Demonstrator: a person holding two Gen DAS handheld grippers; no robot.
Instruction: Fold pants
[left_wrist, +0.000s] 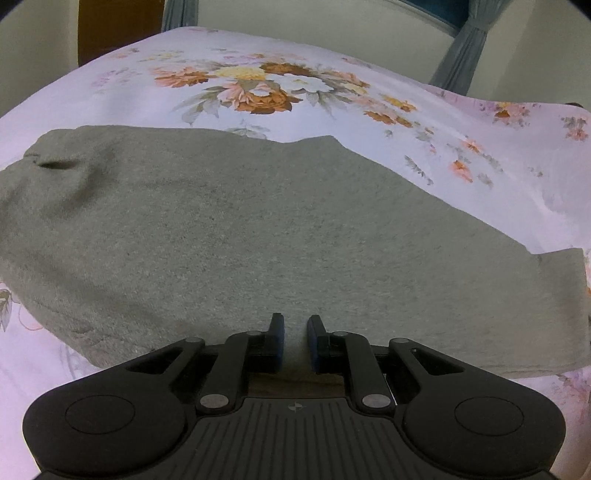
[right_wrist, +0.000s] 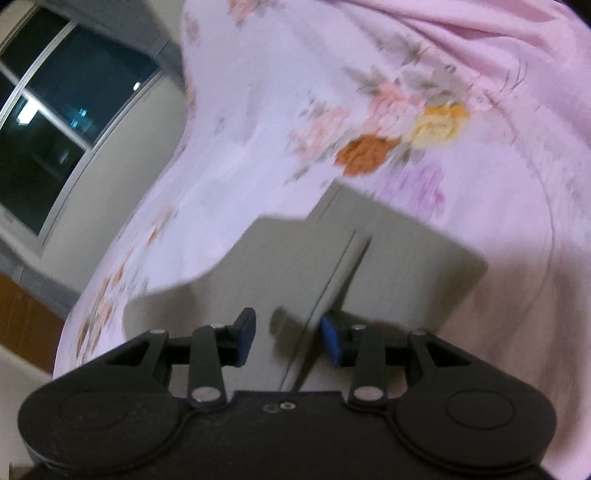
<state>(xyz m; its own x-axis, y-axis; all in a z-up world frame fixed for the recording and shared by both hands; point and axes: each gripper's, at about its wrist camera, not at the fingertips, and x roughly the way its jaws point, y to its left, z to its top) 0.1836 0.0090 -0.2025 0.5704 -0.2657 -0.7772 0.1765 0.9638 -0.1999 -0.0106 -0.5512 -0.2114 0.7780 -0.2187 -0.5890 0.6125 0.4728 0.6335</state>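
So the left gripper (left_wrist: 294, 341), the black two-finger one with blue pads, has its fingers pulled in about as close as they go. There's a thin slit between the pads, and all you see through it is the fabric underneath. Nothing is pinched in there. It's angled down over the pants (left_wrist: 258, 229), a grey-green pair in soft, fuzzy knit fabric. They're lying mostly flat across the bed, filling the whole middle of the left wrist view, with a small dimple of a crease up at the far left and a squared-off end reaching out to the right.

The right gripper (right_wrist: 287, 341) is the same black build. Its blue pads stand clearly apart with nothing gripped, and it's rolled to one side, so that whole view is tilted and a bit motion-blurred. Right in front of it are the squared ends of the pants (right_wrist: 369, 266), with a dark seam or edge running up between the pads and beyond.

Everything sits on the pale pink floral bedsheet (left_wrist: 424, 129), with orange, yellow and white flowers. Past the bed, the left wrist view shows grey-blue curtains (left_wrist: 458, 55), and the right wrist view shows a dark window (right_wrist: 55, 129) with a pale frame.
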